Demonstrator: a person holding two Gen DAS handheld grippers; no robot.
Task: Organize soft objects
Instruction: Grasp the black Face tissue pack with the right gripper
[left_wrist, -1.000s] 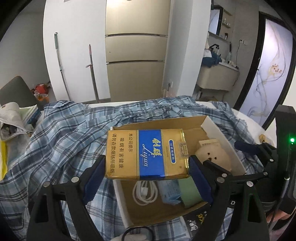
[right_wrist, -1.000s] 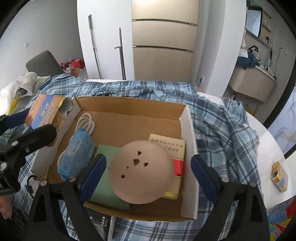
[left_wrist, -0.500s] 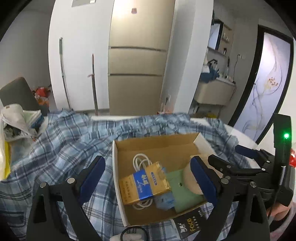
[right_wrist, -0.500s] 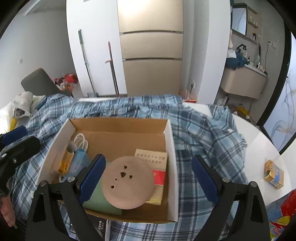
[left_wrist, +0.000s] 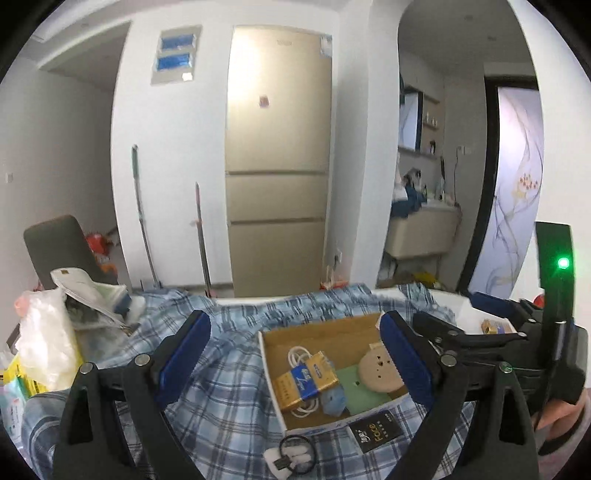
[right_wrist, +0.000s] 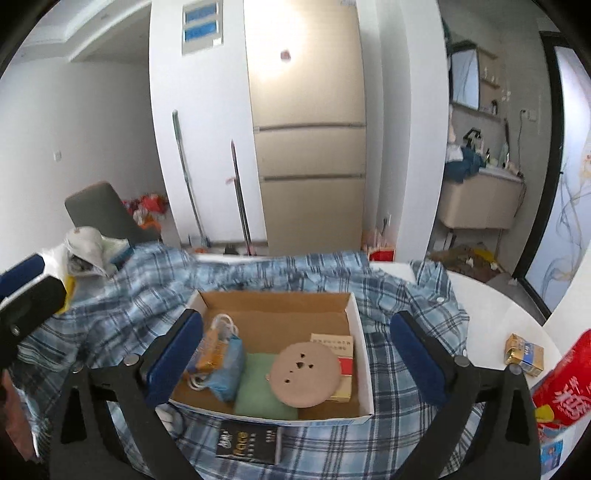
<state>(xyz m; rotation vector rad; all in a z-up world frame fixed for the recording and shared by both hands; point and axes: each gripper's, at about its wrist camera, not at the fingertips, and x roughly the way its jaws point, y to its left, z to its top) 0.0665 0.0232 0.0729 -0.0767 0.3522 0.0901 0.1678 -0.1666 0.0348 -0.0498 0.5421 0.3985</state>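
A second ago the left claw (left_wrist: 295, 360) gripped the gold-and-blue cigarette carton (left_wrist: 307, 382); now it is released and pulled back, and the carton lies in the cardboard box (left_wrist: 271, 380) on the white cable (left_wrist: 300, 355), beside the blue face mask (left_wrist: 334, 400). The right claw (right_wrist: 295, 360) is also spread, empty, raised above the box. That item looks delivered; the small pack (right_wrist: 524, 353) right of the box remains out on the surface (right_wrist: 491, 317).
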